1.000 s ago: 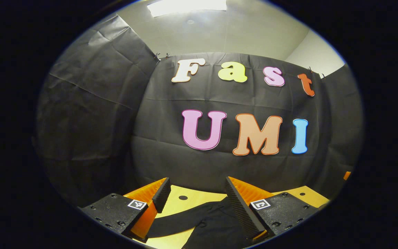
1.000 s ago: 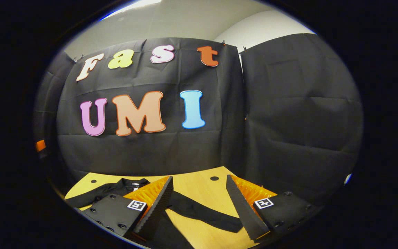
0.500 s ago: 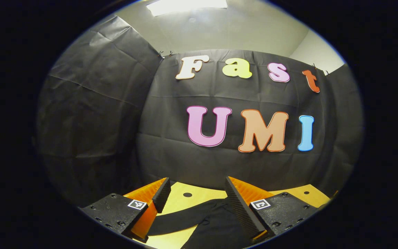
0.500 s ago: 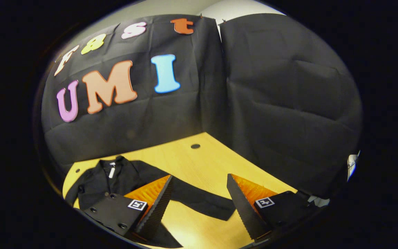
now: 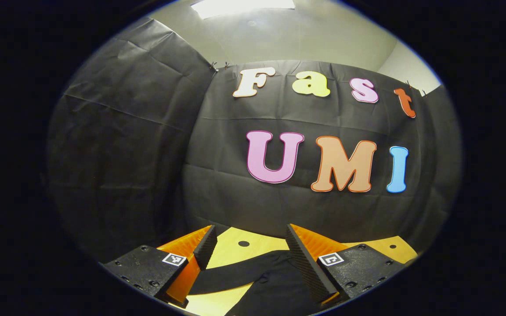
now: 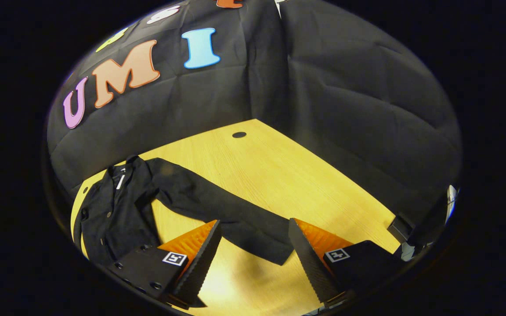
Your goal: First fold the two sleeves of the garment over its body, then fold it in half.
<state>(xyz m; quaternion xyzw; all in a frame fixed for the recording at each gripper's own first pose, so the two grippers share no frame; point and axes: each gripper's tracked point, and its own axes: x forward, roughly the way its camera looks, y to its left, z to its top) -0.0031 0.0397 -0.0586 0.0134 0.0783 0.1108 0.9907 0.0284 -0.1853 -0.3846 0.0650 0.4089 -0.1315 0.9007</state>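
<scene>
A black long-sleeved garment [image 6: 117, 206] with a buttoned front lies flat on the wooden table [image 6: 279, 175], collar toward the back wall. One sleeve [image 6: 222, 215] stretches out to the side, and its cuff end lies just beyond my right gripper [image 6: 253, 232], which hangs open above the table with nothing between its fingers. In the left gripper view the other sleeve [image 5: 235, 272] runs across the table below my left gripper [image 5: 249, 239], which is open and held level, facing the wall. Part of the body [image 5: 275, 289] shows between its fingers.
Black cloth walls close the table at the back and on both sides. Small round holes [image 6: 239, 134] [image 5: 243, 243] mark the tabletop near the far edge. A small dark and white object [image 6: 404, 228] sits at the table's right edge. Bare wood lies right of the sleeve.
My right gripper has tilted down toward the table, bringing the sleeve and much more of the garment into sight. The left gripper has drifted slightly left. Both stayed open.
</scene>
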